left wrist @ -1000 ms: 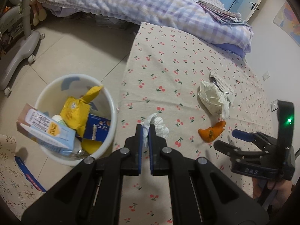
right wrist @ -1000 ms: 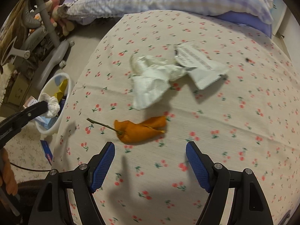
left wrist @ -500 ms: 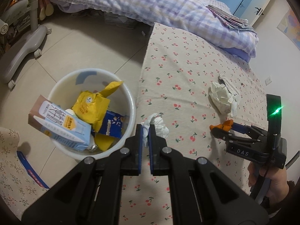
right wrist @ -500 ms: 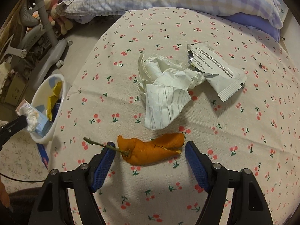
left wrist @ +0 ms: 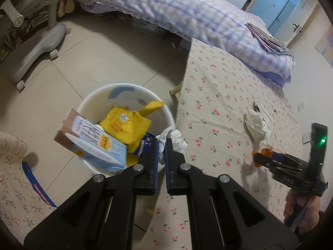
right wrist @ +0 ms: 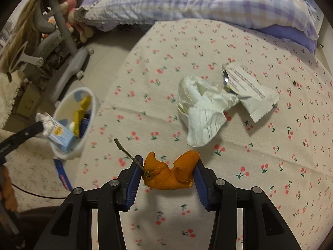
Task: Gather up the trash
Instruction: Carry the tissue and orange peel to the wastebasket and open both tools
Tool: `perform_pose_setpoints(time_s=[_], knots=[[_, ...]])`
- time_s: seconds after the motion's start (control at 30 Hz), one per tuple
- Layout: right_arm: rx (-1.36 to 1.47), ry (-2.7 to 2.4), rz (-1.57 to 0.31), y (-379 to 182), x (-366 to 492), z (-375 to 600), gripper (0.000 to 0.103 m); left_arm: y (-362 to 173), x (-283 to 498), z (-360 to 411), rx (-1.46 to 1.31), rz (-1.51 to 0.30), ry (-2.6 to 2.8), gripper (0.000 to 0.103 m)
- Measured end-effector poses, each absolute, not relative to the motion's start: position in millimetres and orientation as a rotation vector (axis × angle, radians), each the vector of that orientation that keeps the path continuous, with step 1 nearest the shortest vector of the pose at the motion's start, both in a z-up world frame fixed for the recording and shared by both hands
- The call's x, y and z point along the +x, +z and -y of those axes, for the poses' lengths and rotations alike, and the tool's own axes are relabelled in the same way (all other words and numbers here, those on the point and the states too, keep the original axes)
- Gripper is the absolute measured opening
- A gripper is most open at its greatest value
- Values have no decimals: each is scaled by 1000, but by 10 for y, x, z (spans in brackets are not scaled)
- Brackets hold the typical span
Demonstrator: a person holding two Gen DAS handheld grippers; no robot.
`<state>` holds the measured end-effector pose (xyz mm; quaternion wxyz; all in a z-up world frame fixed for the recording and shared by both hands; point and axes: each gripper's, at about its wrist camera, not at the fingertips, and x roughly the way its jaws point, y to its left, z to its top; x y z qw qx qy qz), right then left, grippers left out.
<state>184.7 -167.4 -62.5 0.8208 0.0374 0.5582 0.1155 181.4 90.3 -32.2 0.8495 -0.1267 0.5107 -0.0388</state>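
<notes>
Table (right wrist: pixel 208 48) under cherry-print cloth; white bin (left wrist: pixel 97 102) on the floor just beside its edge, already holding a carton and wrappers. Left gripper (left wrist: pixel 161 145), clenched on a tissue wad (left wrist: pixel 174 137), has moved from over the table to the bin's rim: drop looks next. Right gripper (right wrist: pixel 168 169) has closed around the orange peel (right wrist: pixel 166 175), which now buckles between the pads. Crumpled paper (right wrist: pixel 204 108) and wrapper (right wrist: pixel 249 91) remain on the table.

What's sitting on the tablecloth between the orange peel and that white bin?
Nothing: in the right wrist view, only bare cherry-print tablecloth lies between the orange peel and the white bin, apart from the peel's own twig stem.
</notes>
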Motion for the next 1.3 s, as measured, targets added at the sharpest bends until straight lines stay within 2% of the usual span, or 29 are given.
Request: perform_pose_setpoints(time_s=[0.27,0.3,0.33,0.37,0.4,0.57,0.63,1.2,1.3], knots=[[124,276,-1147,-414,1854,1663,48,-410,1950,-1040,-284,-1072,-64,8],[126,279,-1145,-403,1861,1648,48,-414,1972,-1047,-290,-1077,-71,19],[128,282,-1142,-393,1868,1631,48,-407,1979,-1061,-297,-1081,-73,39],[129,286,-1140,-383,1876,1614,48,-392,1980,-1076,-300,-1077,-65,50],[131,289,-1139,-376,1882,1591,48,-357,1967,-1098,-301,-1060,-46,65],[142,318,-1132,-360,1954,1423,48,-245,1913,-1224,-258,-1050,35,73],[139,338,-1128,-352,1983,1308,48,-221,1868,-1316,-239,-1050,75,82],[147,520,-1110,-612,2309,116,51,-188,1623,-1923,-188,-1074,222,86],[186,549,-1118,-674,2362,29,69,-177,1616,-1955,-181,-1072,224,86]])
